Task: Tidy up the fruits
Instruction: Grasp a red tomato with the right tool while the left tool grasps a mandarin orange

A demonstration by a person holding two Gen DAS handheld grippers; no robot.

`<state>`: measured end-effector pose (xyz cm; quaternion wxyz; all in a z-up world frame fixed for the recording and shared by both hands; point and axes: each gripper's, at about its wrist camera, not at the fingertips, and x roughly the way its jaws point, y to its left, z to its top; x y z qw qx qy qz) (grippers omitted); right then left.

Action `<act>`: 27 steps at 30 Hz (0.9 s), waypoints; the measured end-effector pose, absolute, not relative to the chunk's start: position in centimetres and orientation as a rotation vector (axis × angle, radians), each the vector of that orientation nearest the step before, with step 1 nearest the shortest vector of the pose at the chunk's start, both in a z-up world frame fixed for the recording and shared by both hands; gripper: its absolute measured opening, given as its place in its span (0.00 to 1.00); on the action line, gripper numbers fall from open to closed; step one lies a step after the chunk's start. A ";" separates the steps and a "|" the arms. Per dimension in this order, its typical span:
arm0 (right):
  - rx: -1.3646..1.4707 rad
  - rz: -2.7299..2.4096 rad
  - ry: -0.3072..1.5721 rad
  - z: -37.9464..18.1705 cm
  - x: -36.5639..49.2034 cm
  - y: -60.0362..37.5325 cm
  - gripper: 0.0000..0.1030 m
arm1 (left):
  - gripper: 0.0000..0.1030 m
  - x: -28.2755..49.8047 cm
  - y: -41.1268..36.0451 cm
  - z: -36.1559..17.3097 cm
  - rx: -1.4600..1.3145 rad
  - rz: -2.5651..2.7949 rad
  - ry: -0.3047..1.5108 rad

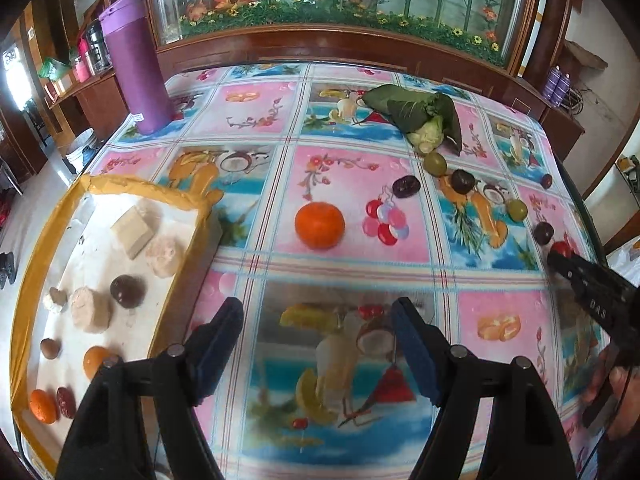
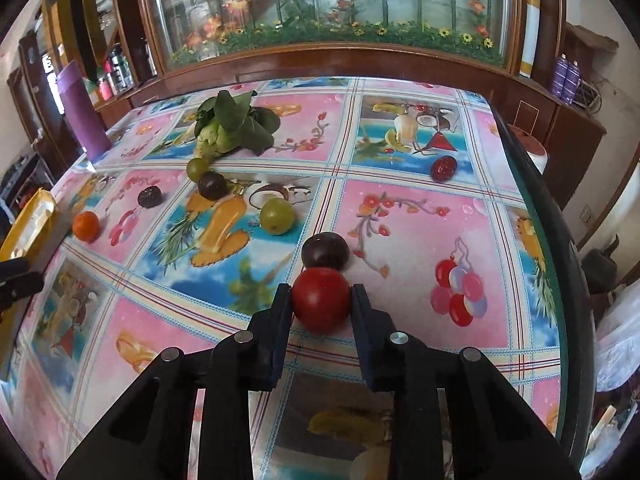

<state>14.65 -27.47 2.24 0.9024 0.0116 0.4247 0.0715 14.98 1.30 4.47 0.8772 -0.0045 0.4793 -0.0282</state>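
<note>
The right gripper is clamped on a red tomato at the tabletop's near right, a dark plum touching beyond. The left gripper hangs apart beside the tray.

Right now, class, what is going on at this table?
A person holding two grippers is sorting fruit. The right gripper has its jaws closed around a red tomato on the tablecloth, with a dark plum just behind it. The left gripper hangs open and empty beside the tray, which already holds several pieces. An orange and other fruit are not yet in the tray.
</note>
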 end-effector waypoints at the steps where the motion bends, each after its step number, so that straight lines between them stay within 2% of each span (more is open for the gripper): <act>1: 0.028 0.155 0.881 2.2 14.5 -27.5 0.28 | 0.76 15.8 1.1 4.4 -0.011 -0.056 0.993; 8: 0.079 0.178 0.892 1.8 14.5 -28.2 0.28 | 0.76 19.9 0.5 3.1 -0.020 -0.037 0.977; 9: 0.081 0.177 0.890 1.8 14.5 -28.3 0.28 | 0.74 20.3 0.5 2.8 -0.025 -0.035 0.976; 10: 0.082 0.175 0.887 1.8 14.6 -28.4 0.28 | 0.70 20.6 0.6 2.5 -0.032 -0.036 0.976; 12: 0.089 0.178 0.887 1.7 14.6 -28.6 0.28 | 0.41 21.2 0.8 1.7 -0.058 -0.057 1.001; 14: 0.095 0.177 0.885 1.8 14.5 -28.7 0.28 | 0.37 21.0 1.0 1.5 -0.065 -0.059 0.973; 27: 0.063 0.168 0.852 3.6 11.9 -27.9 0.28 | 0.37 14.4 0.4 2.3 -0.037 -0.170 0.967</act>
